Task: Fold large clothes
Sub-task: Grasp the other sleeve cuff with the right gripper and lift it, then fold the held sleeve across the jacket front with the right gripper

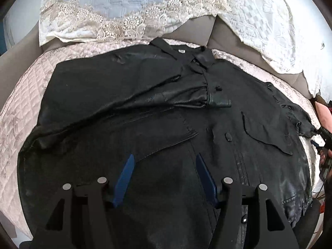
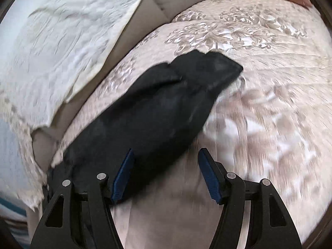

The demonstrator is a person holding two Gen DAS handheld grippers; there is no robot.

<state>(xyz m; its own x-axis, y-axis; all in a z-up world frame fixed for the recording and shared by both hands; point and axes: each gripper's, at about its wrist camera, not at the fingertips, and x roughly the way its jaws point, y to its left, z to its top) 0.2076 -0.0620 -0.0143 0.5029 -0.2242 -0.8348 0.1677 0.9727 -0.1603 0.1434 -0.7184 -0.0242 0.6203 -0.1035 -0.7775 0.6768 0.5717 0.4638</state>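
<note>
- We see the black shirt (image 1: 145, 108) spread flat on the quilted bedspread (image 1: 25, 108), collar at 12 o'clock, one sleeve folded across its chest.
- Our left gripper (image 1: 165, 161) hangs released above it.
- Our right gripper (image 2: 166, 157) gapes empty over the other sleeve (image 2: 157, 108), cuff toward 1 o'clock.

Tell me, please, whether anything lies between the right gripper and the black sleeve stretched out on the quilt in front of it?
Nothing visible does. The right gripper is open just above the black sleeve, which lies bare on the floral quilt. The white lace cover sits off to the side, clear of the sleeve.
</note>
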